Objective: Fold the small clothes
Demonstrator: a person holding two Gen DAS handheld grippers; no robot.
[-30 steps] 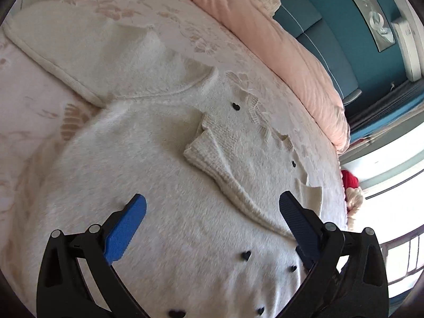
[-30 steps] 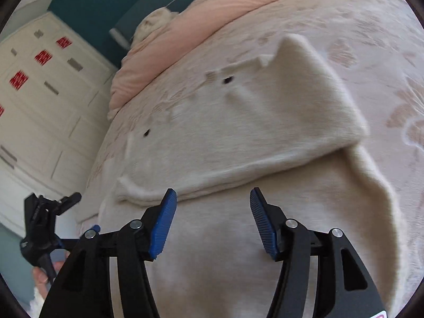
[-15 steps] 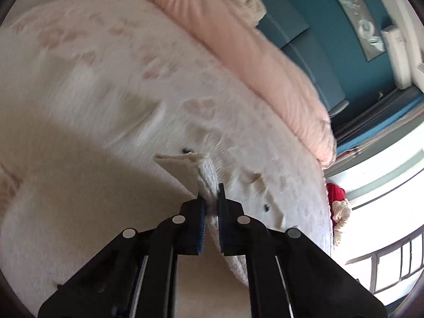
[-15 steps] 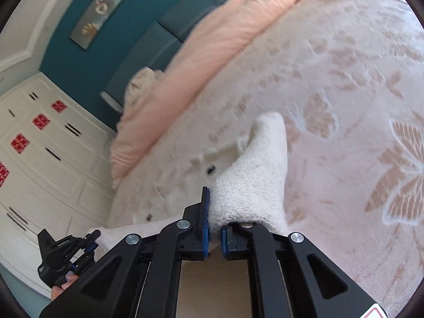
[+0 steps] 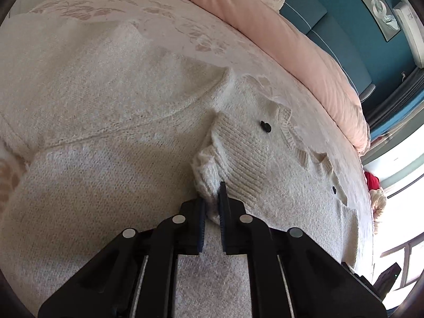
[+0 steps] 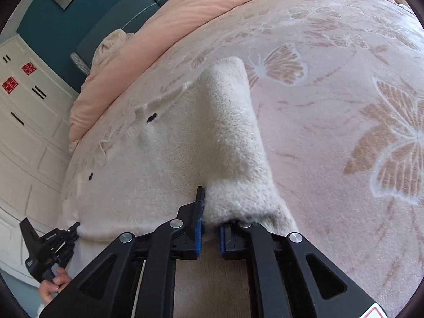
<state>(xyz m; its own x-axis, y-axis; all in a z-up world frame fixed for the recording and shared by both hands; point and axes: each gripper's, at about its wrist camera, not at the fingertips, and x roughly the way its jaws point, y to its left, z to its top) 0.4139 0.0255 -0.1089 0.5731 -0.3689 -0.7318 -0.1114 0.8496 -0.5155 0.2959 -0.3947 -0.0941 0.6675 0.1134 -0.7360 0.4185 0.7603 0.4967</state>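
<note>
left hand-held gripper [image 5: 212, 206] pinches the cardigan [image 5: 106, 185]; no legible writing.

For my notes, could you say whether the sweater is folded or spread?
Partly folded: a sleeve lies across the sweater, whose body is otherwise spread.

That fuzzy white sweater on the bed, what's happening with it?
A person is folding it with a handheld claw in each hand. The left claw pinches the ribbed cuff of a sleeve lying across the sweater. The right claw grips a bunched fold of it, jaws easing slightly. It lies on a flowered bedspread.
</note>
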